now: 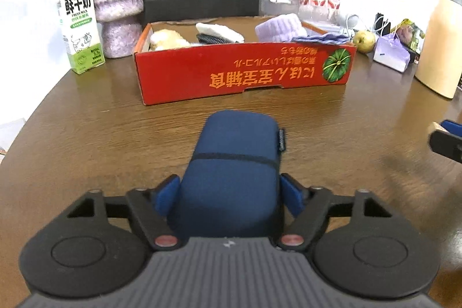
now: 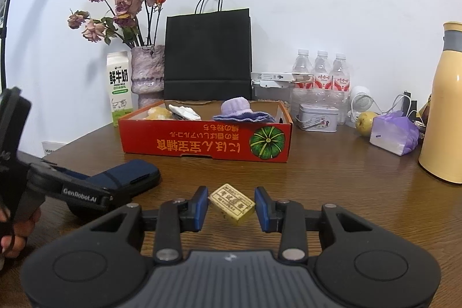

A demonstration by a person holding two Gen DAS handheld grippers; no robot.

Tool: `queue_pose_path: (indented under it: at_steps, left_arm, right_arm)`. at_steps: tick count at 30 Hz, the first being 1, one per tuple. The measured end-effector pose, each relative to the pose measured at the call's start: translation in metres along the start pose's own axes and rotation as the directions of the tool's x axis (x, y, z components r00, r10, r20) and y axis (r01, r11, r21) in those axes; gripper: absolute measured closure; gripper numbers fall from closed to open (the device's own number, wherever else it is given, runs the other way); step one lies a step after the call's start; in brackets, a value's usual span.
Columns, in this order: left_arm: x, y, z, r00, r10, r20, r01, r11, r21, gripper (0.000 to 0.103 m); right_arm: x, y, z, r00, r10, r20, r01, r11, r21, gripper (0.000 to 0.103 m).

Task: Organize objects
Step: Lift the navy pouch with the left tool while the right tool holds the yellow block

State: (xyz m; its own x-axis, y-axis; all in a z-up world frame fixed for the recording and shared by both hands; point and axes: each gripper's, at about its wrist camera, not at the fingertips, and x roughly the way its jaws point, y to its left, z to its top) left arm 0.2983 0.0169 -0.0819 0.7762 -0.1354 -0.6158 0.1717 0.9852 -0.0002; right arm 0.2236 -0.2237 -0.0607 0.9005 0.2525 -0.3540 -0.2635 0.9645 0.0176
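Left wrist view. The left gripper (image 1: 229, 194) is closed narrowly on a navy blue pouch (image 1: 235, 163), its blue pads (image 1: 166, 194) pressed against the pouch's two sides. The pouch runs forward along the fingers over the wooden table (image 1: 101, 134); whether its far end rests on the wood cannot be told. Bare tabletop lies between the pouch and the near wall of the red cardboard tray (image 1: 242, 74), which is printed upside down. In the tray lie a yellowish soft item (image 1: 167, 39), a white item with a dark comb-like edge (image 1: 216, 33) and a lilac knitted piece (image 1: 281, 28). The table's curved edge falls away at the left, near a milk carton (image 1: 82, 28) and a pink vase (image 1: 118, 5). The yellow flask (image 1: 441, 39) is cut off at the right border, as is part of the right gripper (image 1: 447, 139).

Right wrist view. The right gripper (image 2: 231, 208) stands moderately wide around a small yellowish printed box (image 2: 232, 205), which sits tilted between the blue pads; gaps show on both sides, and contact is not evident. Open wood extends ahead to the tray (image 2: 202, 146) and to the right toward the flask (image 2: 444, 111). At the left, the left gripper (image 2: 72, 189) holds the pouch (image 2: 127, 178) low over the table; its pads are hidden. Behind the tray stand a black paper bag (image 2: 208, 54), water bottles (image 2: 320, 77), a small tin (image 2: 317, 117), a pear-like fruit (image 2: 365, 119) and a purple wrapped packet (image 2: 394, 134).
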Motion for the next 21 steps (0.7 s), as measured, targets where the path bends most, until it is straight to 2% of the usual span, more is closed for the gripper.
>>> queue_pose_path:
  at_steps: [4, 12, 15, 18, 20, 21]
  left_arm:
    - [-0.014, -0.006, -0.005, 1.000, 0.016, 0.020, -0.015, 0.999, -0.045, 0.038]
    - [-0.031, -0.016, -0.015, 0.999, 0.026, 0.041, -0.024, 0.999, -0.044, 0.039]
    - [-0.033, -0.018, -0.017, 0.999, 0.020, 0.025, -0.018, 0.999, -0.050, 0.038]
    - [-0.032, -0.021, -0.016, 1.000, 0.021, 0.002, -0.021, 0.999, -0.037, 0.035]
    - [-0.028, -0.020, -0.014, 0.999, 0.001, -0.037, -0.002, 0.999, -0.036, 0.029]
    - [-0.025, -0.020, -0.011, 0.998, -0.018, -0.067, 0.016, 0.999, -0.036, 0.020]
  right_arm:
    - [-0.001, 0.001, 0.000, 1.000, 0.004, 0.004, -0.004, 1.000, -0.005, 0.069]
    - [-0.004, 0.003, -0.001, 1.000, 0.013, 0.011, -0.013, 1.000, -0.016, 0.069]
    - [-0.005, 0.003, -0.001, 1.000, 0.014, 0.014, -0.014, 1.000, -0.017, 0.069]
    - [-0.005, 0.003, -0.001, 1.000, 0.015, 0.014, -0.014, 1.000, -0.017, 0.069]
    - [-0.005, 0.003, -0.001, 1.000, 0.014, 0.014, -0.014, 1.000, -0.017, 0.069]
    - [-0.005, 0.003, -0.001, 1.000, 0.014, 0.015, -0.013, 1.000, -0.017, 0.069]
